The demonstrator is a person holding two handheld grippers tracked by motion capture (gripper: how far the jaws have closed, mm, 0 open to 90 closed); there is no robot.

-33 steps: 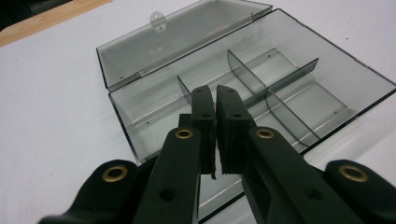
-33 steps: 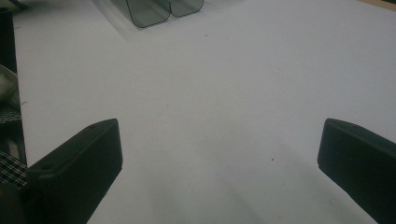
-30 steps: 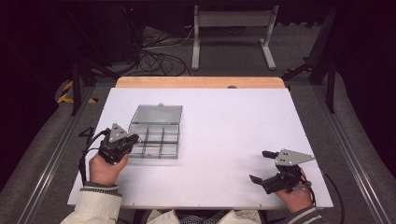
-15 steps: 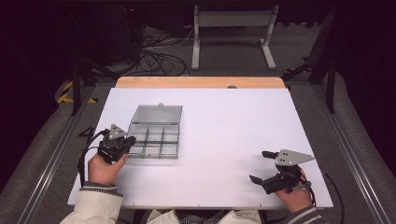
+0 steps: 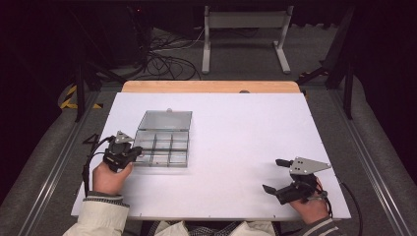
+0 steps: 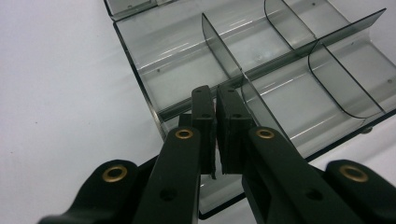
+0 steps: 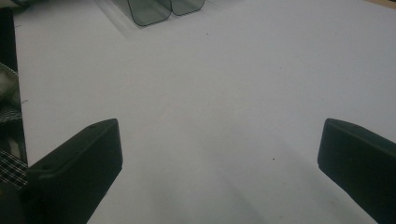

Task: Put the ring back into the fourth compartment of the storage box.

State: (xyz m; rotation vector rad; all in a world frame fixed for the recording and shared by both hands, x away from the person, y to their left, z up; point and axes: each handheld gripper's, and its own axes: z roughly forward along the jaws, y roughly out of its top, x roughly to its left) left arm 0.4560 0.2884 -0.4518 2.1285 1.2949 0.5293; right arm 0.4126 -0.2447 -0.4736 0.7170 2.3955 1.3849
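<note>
A clear smoky plastic compartment box [image 5: 164, 143] lies on the left half of the white table [image 5: 236, 132], its lid folded back on the far side. My left gripper [image 5: 130, 152] is at the box's near left corner. In the left gripper view its jaws are pressed together, and the left gripper [image 6: 215, 95] hangs over the front left compartment of the box [image 6: 187, 60], beside a thin partition. I see nothing held between them. My right gripper [image 5: 272, 175] rests near the table's front right edge with its jaws wide apart and empty, and the right gripper [image 7: 219, 140] has bare table between them.
The box's compartments look empty. A wooden strip [image 5: 211, 86] runs along the table's far edge. Beyond it are cables [image 5: 162, 61] and a metal stand [image 5: 246, 29] on the floor. One corner of the box [image 7: 149, 10] appears at the top of the right gripper view.
My left gripper has drawn slightly to the left and nearer, staying at the box's corner. The box and the right gripper have not moved.
</note>
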